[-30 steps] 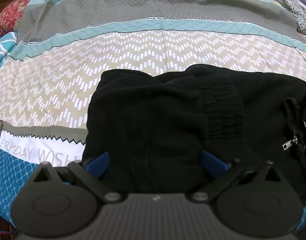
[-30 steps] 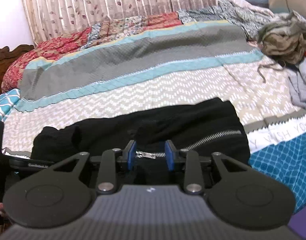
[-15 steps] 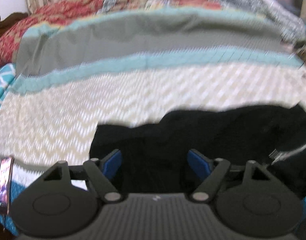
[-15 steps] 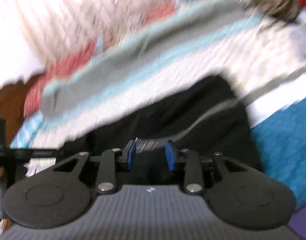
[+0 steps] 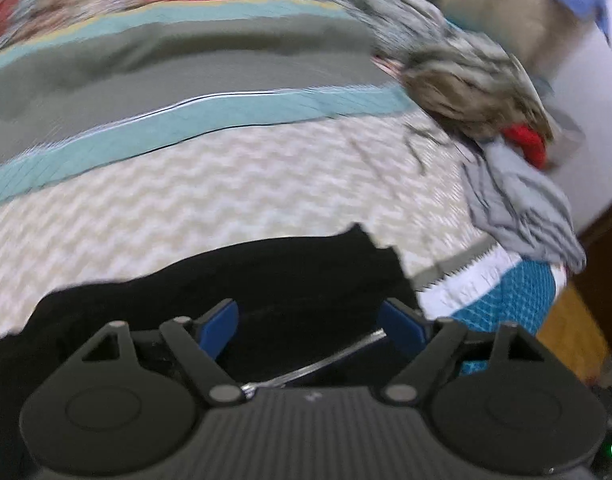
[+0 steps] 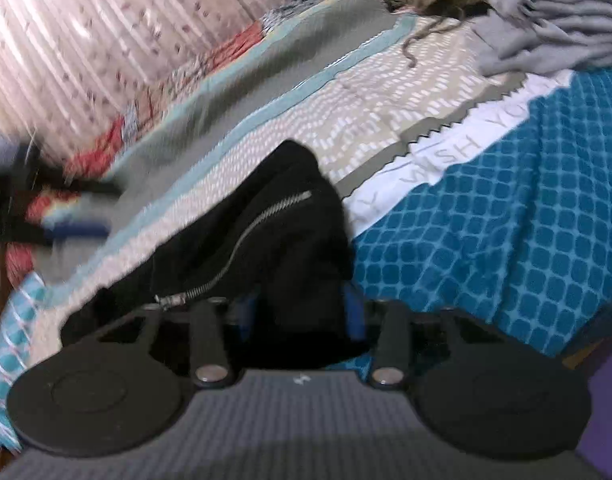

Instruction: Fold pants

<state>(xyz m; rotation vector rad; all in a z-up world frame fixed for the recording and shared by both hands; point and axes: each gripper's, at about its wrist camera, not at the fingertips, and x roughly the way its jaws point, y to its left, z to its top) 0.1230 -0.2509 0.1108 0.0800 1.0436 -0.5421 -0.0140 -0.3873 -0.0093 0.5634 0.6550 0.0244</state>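
Black pants (image 5: 265, 280) lie across the patterned bedspread (image 5: 225, 184), near its front edge. My left gripper (image 5: 312, 322) hovers over their right part, jaws wide and opening, the blue pads (image 5: 221, 322) touching nothing; a silver zip (image 5: 326, 360) runs below them. In the right wrist view the pants (image 6: 289, 208) run up and left with the zip (image 6: 257, 224) along them. My right gripper (image 6: 297, 312) is closing, and a bunched fold of the black cloth fills the gap between its pads. Both views are blurred.
A heap of clothes sits at the bed's right side: a brown-grey garment (image 5: 474, 84), a red piece (image 5: 524, 144) and a grey one (image 5: 522, 204). The bed's edge and wooden floor (image 5: 570, 320) lie to the right. A curtain (image 6: 85, 40) hangs behind the bed.
The left gripper has swung right along the pants, from their left end to the zip side. The right gripper has rolled and dropped, and black cloth now bunches between its pads.
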